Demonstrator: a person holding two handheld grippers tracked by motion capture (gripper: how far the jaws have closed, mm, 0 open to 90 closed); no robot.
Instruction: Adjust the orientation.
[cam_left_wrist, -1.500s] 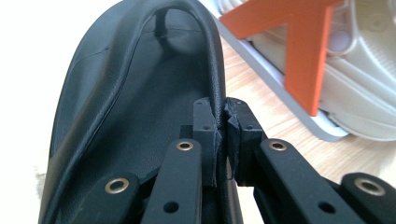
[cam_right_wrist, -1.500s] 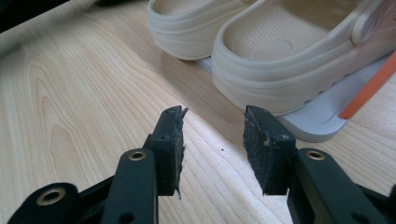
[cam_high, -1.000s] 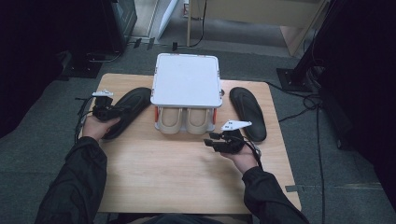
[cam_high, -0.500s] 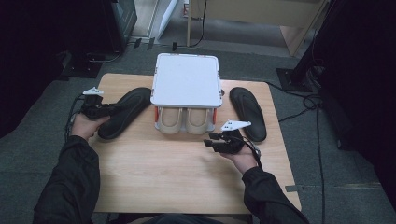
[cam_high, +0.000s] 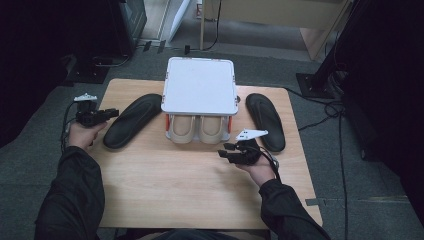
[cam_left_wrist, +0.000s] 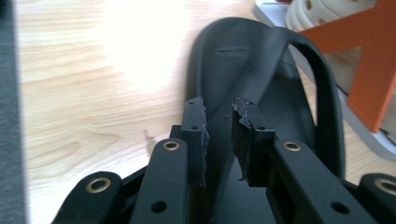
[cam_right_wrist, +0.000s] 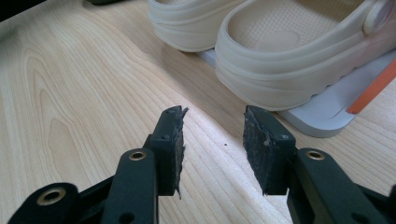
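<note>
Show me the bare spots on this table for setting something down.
The near half of the table, in front of the cream clogs, is bare. The far half is crowded: rack, left insole, right insole.

The high view looks forward and down on the whole table (cam_high: 165, 200). The left gripper view sits close over the black insole (cam_left_wrist: 261, 93) near the table's left edge. The right gripper view faces the beige clogs (cam_right_wrist: 289, 60) closely; the high view shares both.
</note>
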